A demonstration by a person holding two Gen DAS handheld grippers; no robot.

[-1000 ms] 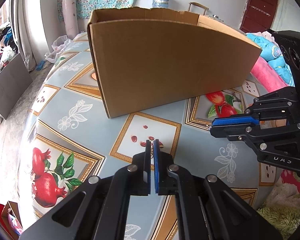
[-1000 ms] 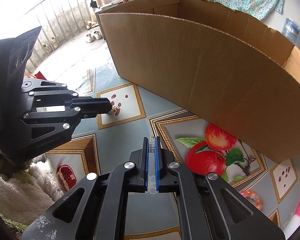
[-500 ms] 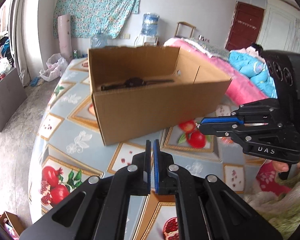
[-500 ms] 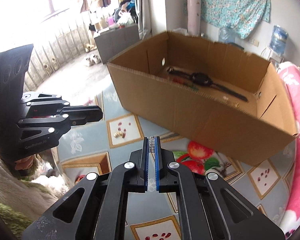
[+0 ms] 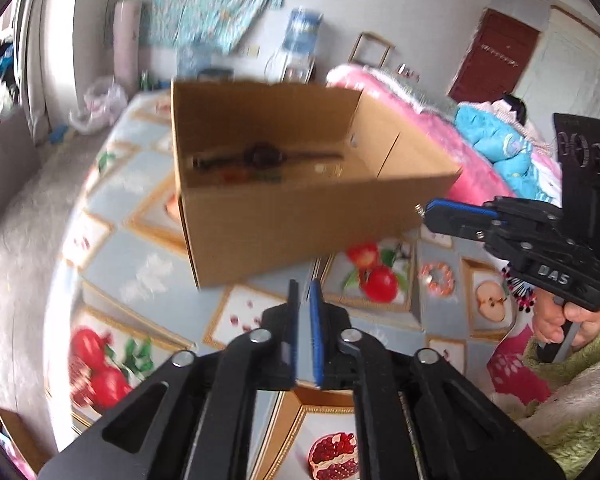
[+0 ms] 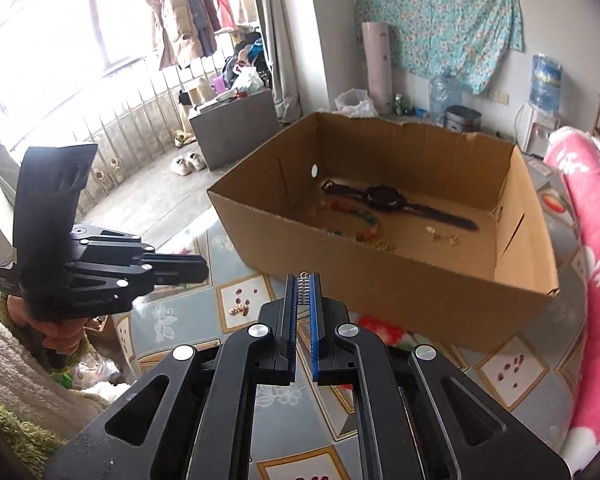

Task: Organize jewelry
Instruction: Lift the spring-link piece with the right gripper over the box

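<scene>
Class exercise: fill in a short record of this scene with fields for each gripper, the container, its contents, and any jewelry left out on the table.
Left gripper: shut, nothing seen between the pads
Right gripper: shut on a small silver chain
Container: open cardboard box on the table
Contents: black wristwatch, colored bead strand, small gold pieces
Left out: coral bead bracelet, gold pieces

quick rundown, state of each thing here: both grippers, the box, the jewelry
right gripper: jaws shut on a silver chain piece, held above the table
left gripper: jaws nearly closed, nothing visible between them
cardboard box: open-topped, upright on the table
black watch: lying flat in the box
bead bracelet: loose on the table, outside the box
gold bits: loose on the table
</scene>
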